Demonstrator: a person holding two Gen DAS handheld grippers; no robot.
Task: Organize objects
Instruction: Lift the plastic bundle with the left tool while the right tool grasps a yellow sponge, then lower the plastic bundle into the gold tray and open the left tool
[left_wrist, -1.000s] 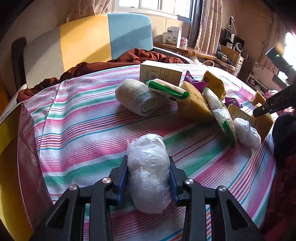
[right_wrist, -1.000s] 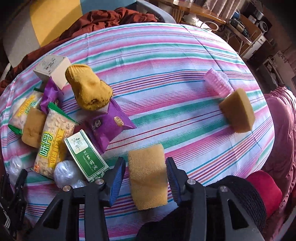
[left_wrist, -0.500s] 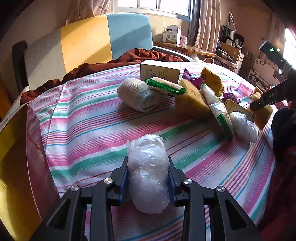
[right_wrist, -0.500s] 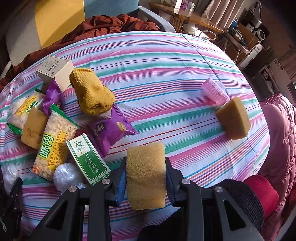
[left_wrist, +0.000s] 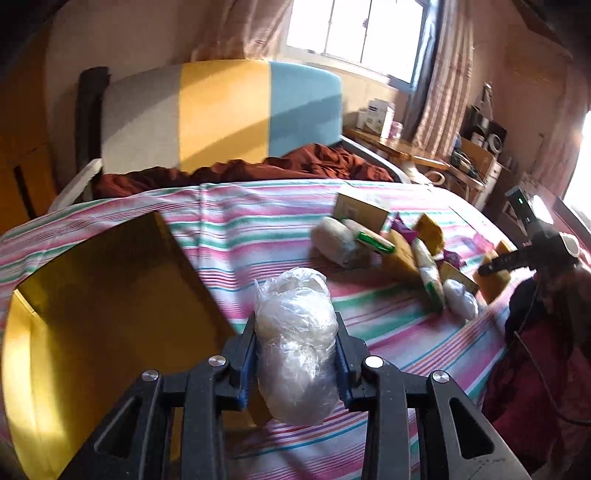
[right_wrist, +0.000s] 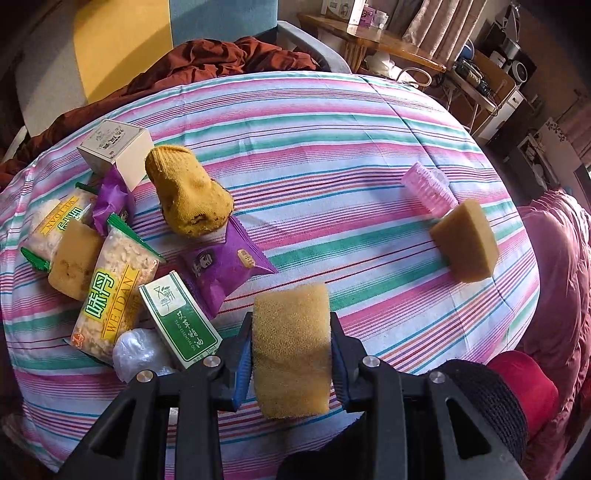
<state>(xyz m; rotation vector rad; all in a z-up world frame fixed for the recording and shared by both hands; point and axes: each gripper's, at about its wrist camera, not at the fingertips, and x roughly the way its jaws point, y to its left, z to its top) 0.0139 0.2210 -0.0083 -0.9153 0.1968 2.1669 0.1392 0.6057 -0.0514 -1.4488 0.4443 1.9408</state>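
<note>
Sock (right_wrist: 188, 195) right of box (right_wrist: 116, 149), sponge (right_wrist: 465, 242) before roller (right_wrist: 430, 192)

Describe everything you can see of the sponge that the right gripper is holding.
The sponge is a mustard-yellow rectangular block with a coarse, porous foam surface, dry-looking and unmarked. It stands on end between the fingers of the right gripper, whose blue pads press both long sides, so its upper part juts forward past the fingertips. It appears lifted above the striped tablecloth, just right of the green-and-white box, touching nothing but the pads.
</note>
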